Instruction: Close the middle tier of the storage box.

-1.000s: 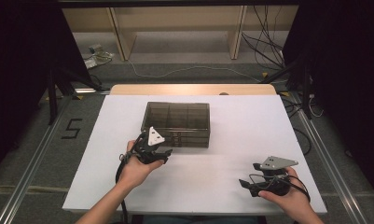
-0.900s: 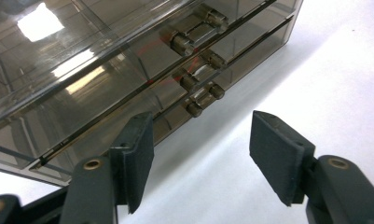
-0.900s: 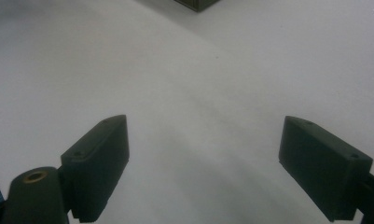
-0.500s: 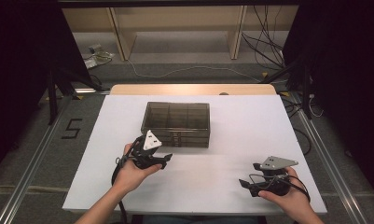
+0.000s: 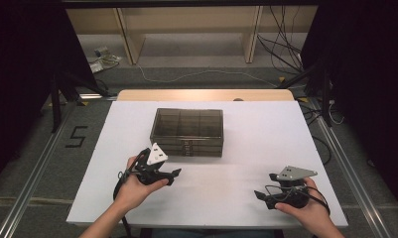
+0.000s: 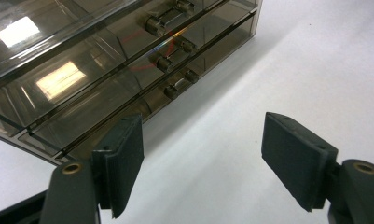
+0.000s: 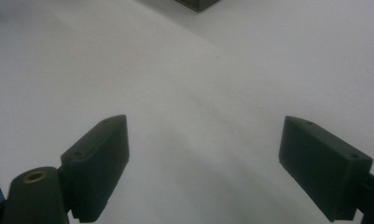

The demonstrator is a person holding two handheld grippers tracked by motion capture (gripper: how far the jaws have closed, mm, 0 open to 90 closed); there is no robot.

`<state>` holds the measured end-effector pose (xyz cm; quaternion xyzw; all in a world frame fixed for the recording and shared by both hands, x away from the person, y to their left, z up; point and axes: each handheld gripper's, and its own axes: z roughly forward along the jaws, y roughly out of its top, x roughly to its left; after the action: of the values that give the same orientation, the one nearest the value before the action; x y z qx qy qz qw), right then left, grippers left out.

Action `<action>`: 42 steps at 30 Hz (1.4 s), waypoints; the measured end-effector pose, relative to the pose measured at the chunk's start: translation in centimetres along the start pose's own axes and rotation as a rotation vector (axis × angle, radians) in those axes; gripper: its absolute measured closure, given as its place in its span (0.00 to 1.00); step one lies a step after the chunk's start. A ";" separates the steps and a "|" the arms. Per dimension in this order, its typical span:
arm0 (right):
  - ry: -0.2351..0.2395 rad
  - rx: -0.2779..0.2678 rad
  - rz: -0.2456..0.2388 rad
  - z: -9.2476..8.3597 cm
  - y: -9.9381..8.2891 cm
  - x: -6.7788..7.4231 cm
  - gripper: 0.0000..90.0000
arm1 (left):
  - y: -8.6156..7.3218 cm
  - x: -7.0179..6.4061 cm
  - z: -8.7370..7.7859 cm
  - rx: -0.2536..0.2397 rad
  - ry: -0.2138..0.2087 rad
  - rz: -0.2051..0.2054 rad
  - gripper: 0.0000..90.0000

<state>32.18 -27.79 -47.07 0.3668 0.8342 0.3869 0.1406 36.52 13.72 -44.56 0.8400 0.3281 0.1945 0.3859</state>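
Since a second ago your left hand has drawn back a little from the drawer box (image 5: 187,132) toward you, and your left tongs (image 5: 174,174) have just been opening with nothing between them; your right hand has kept its place. The box, a smoky see-through unit with stacked drawers, sits mid-tabletop (image 5: 246,178), its front facing you. In the left gripper view the three small handles (image 6: 174,87) lie ahead and to the left of the jaws, all drawers looking pushed in flush. Your left tongs stand wide, holding nothing, just short of the box's front left corner. Your right tongs (image 5: 260,195) are also wide and empty, resting well apart from the box near the tabletop's right front. By the look of it, either a drawer has just been let go or none has been pulled yet; I cannot tell which. Any drawer work is yours to do from here.
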 end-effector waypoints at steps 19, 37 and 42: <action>0.002 -0.001 0.003 0.0 0.0 0.1 0.19 | -1.4 0.1 -1.6 -0.040 -0.014 -0.008 0.19; 0.012 -0.003 -0.004 0.0 0.0 0.1 0.19 | -3.5 -0.4 -1.8 -0.018 -0.038 0.002 0.20; 0.013 -0.002 -0.007 -0.1 0.0 0.1 0.19 | -3.4 -0.4 -1.8 -0.025 -0.036 0.014 0.20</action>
<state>32.05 -27.77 -47.02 0.3612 0.8360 0.3899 0.1368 33.82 16.05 -46.12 0.8407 0.3129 0.1862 0.4007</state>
